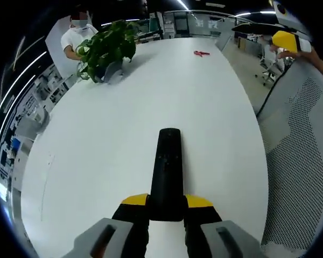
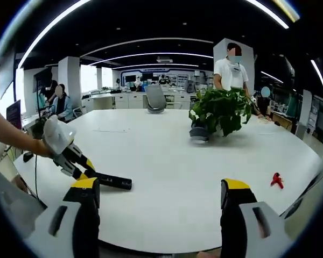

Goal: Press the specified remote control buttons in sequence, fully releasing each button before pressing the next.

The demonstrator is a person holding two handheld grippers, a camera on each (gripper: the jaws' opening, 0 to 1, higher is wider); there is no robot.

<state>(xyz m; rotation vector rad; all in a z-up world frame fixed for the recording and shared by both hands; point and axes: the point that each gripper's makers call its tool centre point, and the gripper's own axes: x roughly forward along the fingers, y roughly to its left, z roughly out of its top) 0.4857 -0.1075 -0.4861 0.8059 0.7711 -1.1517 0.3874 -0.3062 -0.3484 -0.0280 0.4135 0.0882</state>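
Observation:
A black remote control [image 1: 166,172] points away from me over the white table [image 1: 97,145]; my left gripper [image 1: 166,207] is shut on its near end, yellow-tipped jaws pressed against both sides. In the right gripper view that same remote [image 2: 109,181] lies low over the table [image 2: 167,161] at the left, held by the left gripper [image 2: 86,172] in a person's hand. My right gripper [image 2: 160,196] stands open near the table's front edge, its jaws wide apart with nothing between them, well to the right of the remote.
A potted green plant [image 1: 105,48] [image 2: 220,113] stands far across the table, with a person in white behind it. A small red object [image 1: 201,53] [image 2: 276,180] lies on the table. A perforated grey chair back [image 1: 301,161] is at the right table edge.

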